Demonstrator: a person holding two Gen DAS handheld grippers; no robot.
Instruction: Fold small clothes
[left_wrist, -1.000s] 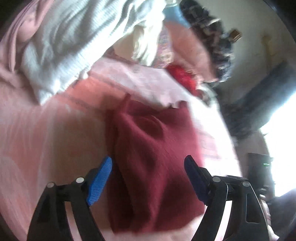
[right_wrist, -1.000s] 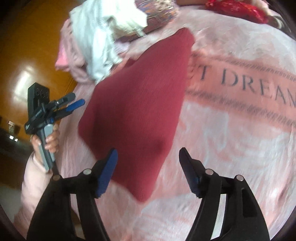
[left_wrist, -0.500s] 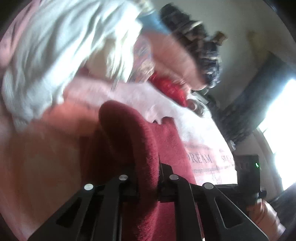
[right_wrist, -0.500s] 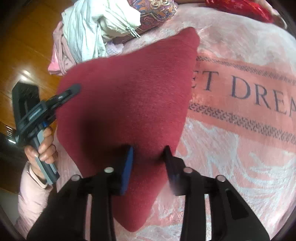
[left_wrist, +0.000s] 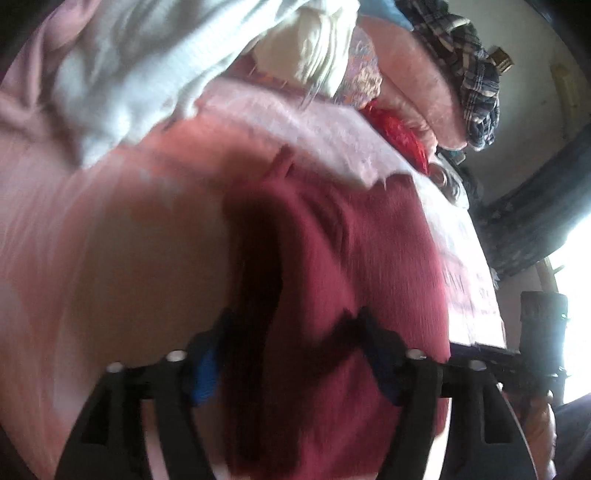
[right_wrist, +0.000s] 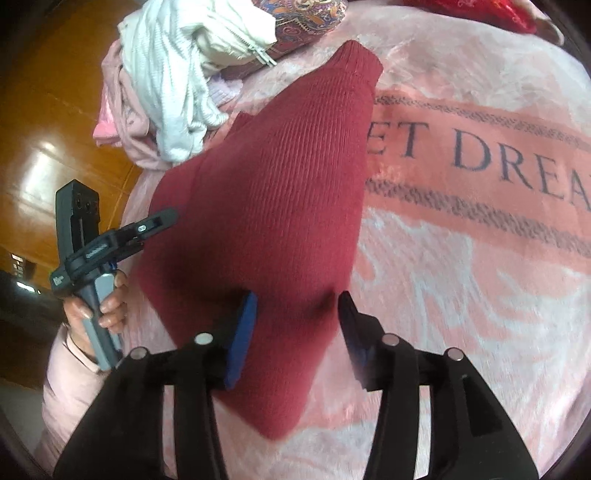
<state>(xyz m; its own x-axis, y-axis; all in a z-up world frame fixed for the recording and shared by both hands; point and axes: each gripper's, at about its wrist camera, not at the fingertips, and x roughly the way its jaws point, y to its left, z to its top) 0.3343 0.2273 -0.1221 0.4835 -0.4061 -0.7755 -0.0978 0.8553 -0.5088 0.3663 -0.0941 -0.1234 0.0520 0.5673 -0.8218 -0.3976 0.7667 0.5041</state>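
Note:
A dark red knit garment (right_wrist: 273, 206) lies folded on the pink blanket (right_wrist: 461, 295); one narrow end points towards the clothes pile. My right gripper (right_wrist: 295, 321) hangs over its near corner. The jaws are opening and the blue pads (right_wrist: 242, 332) stand apart from the cloth between them. My left gripper (left_wrist: 295, 350) is low over the garment's (left_wrist: 351, 277) other side. Its jaws are opening too, with a raised fold between them that the pads (left_wrist: 205, 369) do not press. In the right wrist view a hand (right_wrist: 107, 302) holds it at the garment's left edge.
A pile of white and pink clothes (right_wrist: 173, 85) and a patterned cloth (right_wrist: 303, 22) lie at the blanket's far left. A red item (left_wrist: 399, 136) and a plaid cloth (left_wrist: 476, 85) lie further along. Orange wooden floor (right_wrist: 55, 110) shows beyond the bed's left edge.
Half a second ago both grippers were shut on the lifted red garment. Now both pairs of jaws have spread and the garment has sunk back onto the blanket.

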